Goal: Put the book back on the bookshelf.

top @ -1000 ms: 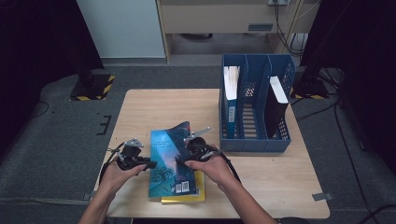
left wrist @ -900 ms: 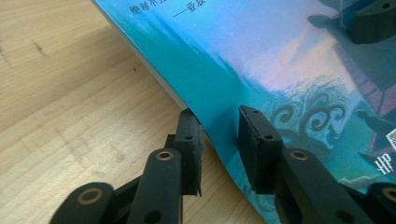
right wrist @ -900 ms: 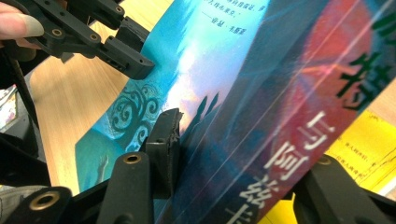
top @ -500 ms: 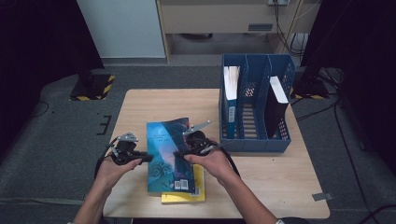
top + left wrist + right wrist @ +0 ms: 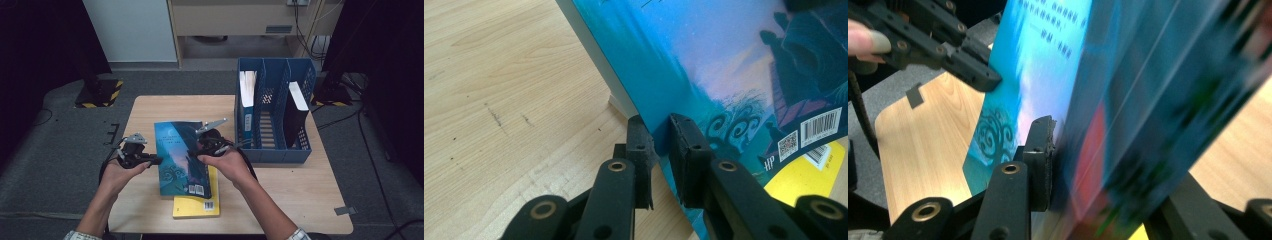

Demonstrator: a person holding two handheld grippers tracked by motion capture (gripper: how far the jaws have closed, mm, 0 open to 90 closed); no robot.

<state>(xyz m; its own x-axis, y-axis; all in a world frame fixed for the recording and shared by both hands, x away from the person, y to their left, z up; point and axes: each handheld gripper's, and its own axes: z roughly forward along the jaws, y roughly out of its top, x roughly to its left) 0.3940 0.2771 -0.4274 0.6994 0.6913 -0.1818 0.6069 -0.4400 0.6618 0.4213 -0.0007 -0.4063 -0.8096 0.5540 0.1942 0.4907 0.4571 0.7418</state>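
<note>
While both grippers' fingers [image 5: 644, 145] had just been closing onto the blue book [image 5: 180, 150], its thin edge grips risked slipping toward the worktop [image 5: 300, 195].

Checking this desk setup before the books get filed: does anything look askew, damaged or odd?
Only the blue book: it is tilted off the table, pinched at opposite edges by the left gripper and right gripper, above the flat yellow book. No damage or spill. The blue file rack stands upright.
</note>
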